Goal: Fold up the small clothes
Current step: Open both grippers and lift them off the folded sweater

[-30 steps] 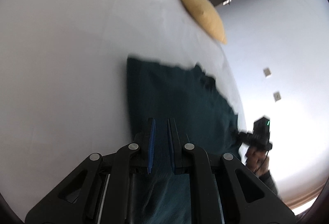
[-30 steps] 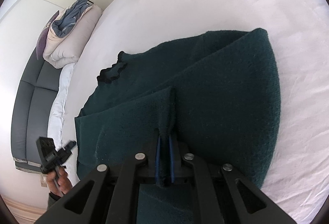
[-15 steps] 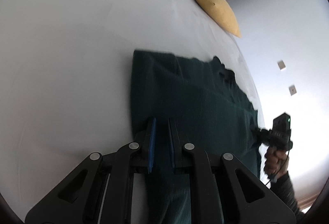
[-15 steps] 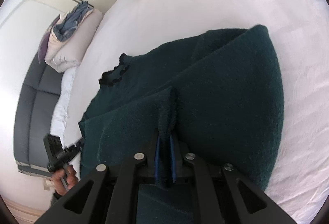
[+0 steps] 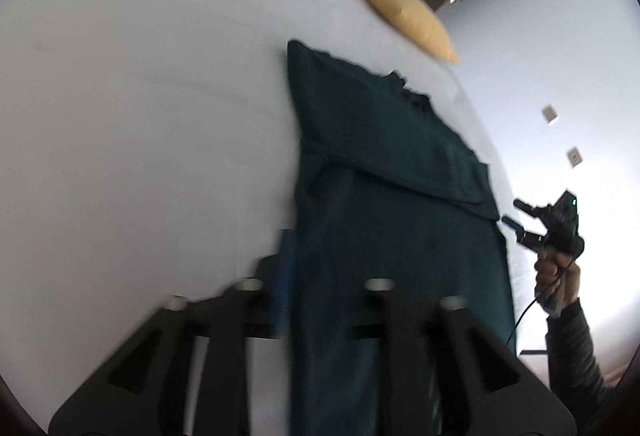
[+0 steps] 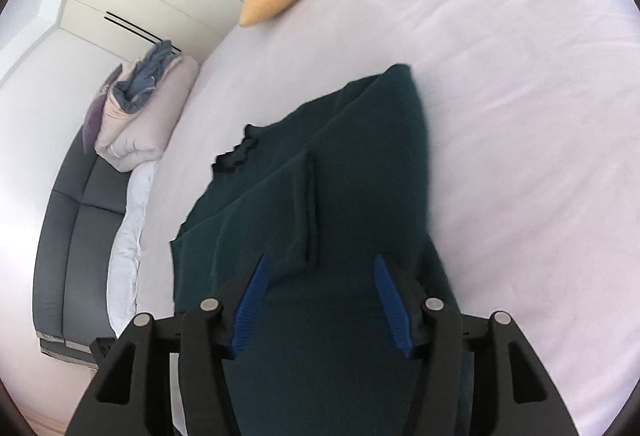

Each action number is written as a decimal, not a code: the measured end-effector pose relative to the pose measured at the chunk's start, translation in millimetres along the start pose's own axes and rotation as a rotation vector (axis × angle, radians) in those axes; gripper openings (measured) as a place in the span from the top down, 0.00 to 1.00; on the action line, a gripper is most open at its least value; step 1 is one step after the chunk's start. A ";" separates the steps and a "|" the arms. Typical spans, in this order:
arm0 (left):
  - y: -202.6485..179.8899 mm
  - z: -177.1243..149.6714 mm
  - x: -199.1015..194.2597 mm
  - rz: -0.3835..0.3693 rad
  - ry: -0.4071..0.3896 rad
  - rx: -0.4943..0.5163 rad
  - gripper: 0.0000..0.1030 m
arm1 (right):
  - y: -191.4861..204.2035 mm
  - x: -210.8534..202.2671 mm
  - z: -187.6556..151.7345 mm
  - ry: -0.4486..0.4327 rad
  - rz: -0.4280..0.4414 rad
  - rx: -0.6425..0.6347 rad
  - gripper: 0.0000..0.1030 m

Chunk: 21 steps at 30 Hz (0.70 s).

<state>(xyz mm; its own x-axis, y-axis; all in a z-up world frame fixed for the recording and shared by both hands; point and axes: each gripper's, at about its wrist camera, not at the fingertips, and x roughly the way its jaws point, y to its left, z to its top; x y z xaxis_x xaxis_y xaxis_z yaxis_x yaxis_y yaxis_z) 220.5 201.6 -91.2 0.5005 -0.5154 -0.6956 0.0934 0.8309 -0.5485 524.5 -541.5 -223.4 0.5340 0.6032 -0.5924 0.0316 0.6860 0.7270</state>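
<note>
While both sets of jaws were opening, empty, we logged the dark green sweater [image 6: 360, 195] on the white bedsheet [image 6: 520, 115]; left gripper [image 5: 320, 276], right gripper [image 6: 320, 300]; advised lifting clear before smoothing the fold.

Both claws have let go of the dark green garment [image 6: 352, 171]. A second ago the right claw [image 6: 320, 300] pinched a raised ridge of cloth between closed pads; now its jaws are opening, nothing pressed between them — the fold lies flat on the bed [image 6: 520, 115]. The left claw [image 5: 320, 276] was also clamped on the fabric; its jaws are spreading too, blurred, and it has drawn back.
</note>
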 end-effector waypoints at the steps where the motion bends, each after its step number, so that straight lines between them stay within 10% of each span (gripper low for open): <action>1: -1.7 -7.6 -10.7 0.000 -0.021 -0.005 0.25 | 0.5 -10.9 -8.0 -0.013 -0.002 -0.009 0.39; 4: -12.0 -39.9 -47.1 -0.019 -0.105 -0.012 0.12 | 0.9 -41.8 -42.3 -0.030 -0.005 -0.060 0.39; 12: -13.7 -110.8 -59.9 -0.038 0.066 -0.025 0.12 | -39.2 -98.0 -154.7 -0.020 -0.006 -0.063 0.39; 21: 1.8 -157.8 -68.5 -0.043 0.159 -0.072 0.12 | -70.7 -133.6 -203.9 -0.024 -0.024 -0.015 0.35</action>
<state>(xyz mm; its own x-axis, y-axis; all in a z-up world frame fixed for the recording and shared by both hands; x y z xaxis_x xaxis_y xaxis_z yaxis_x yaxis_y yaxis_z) 50.6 205.3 -117.9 0.3544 -0.5816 -0.7322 0.0474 0.7932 -0.6071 278.6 -587.6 -266.4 0.5530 0.5768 -0.6012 0.0323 0.7062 0.7073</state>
